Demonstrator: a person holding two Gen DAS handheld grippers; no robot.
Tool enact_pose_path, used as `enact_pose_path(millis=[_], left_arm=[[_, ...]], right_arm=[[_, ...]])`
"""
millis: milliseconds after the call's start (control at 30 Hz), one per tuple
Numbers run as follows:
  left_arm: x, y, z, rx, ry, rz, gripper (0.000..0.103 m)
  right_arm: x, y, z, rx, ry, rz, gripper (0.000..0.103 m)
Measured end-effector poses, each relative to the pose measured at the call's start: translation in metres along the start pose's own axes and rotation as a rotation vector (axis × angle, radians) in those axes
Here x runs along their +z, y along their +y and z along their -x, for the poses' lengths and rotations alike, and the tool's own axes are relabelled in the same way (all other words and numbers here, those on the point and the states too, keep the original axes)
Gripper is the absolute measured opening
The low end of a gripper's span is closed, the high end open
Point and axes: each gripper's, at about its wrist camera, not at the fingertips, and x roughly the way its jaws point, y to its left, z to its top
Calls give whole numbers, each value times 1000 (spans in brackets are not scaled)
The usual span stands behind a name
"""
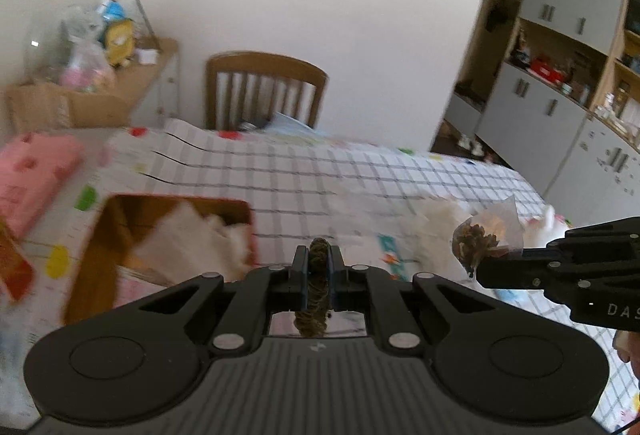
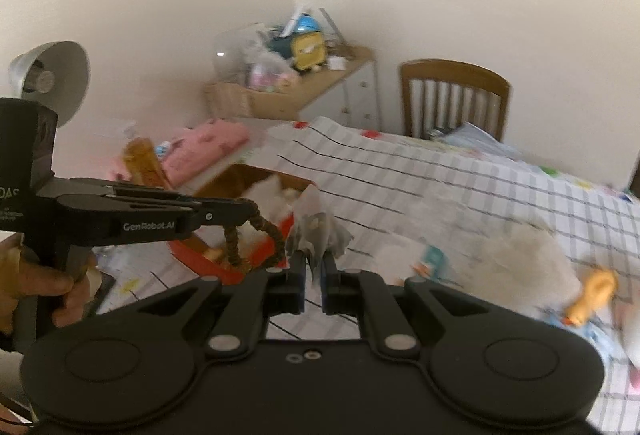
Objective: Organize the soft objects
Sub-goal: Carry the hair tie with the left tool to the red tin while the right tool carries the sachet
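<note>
Braided cord (image 1: 318, 277) pinched in left hand-held gripper (image 1: 319, 263), sachet (image 2: 320, 231) in right (image 2: 313, 267), above box (image 2: 240, 175).

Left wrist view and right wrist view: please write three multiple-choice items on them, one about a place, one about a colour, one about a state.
1. Where is the red-edged open box of white soft things?
A. on the wooden chair
B. on the checked tablecloth, left of the left gripper
C. on the floor

2. What colour is the folded cloth beyond the box?
A. pink
B. green
C. black

3. How is the left gripper?
A. wide open and empty
B. shut on a spoon
C. shut on the brown braided cord

Answers:
1 B: the red-edged open box rests on the checked tablecloth, left of the left gripper.
2 A: the folded cloth is pink.
3 C: its jaws clamp the brown braided cord, while the right gripper pinches a translucent sachet.
</note>
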Motion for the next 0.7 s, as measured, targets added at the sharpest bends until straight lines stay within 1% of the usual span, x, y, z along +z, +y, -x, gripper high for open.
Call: enact_pose_path(millis=[133, 333, 567, 700], left_arm=[[9, 26, 11, 57, -29, 7, 9], [13, 59, 15, 122, -44, 16, 9], [13, 90, 3, 184, -28, 22, 9], [14, 104, -10, 199, -11, 38, 9]], right_arm=[[19, 23, -18, 37, -6, 57, 7], [36, 48, -48, 71, 12, 112, 7], [39, 64, -93, 74, 89, 140, 7], [37, 68, -119, 77, 145, 142, 7]])
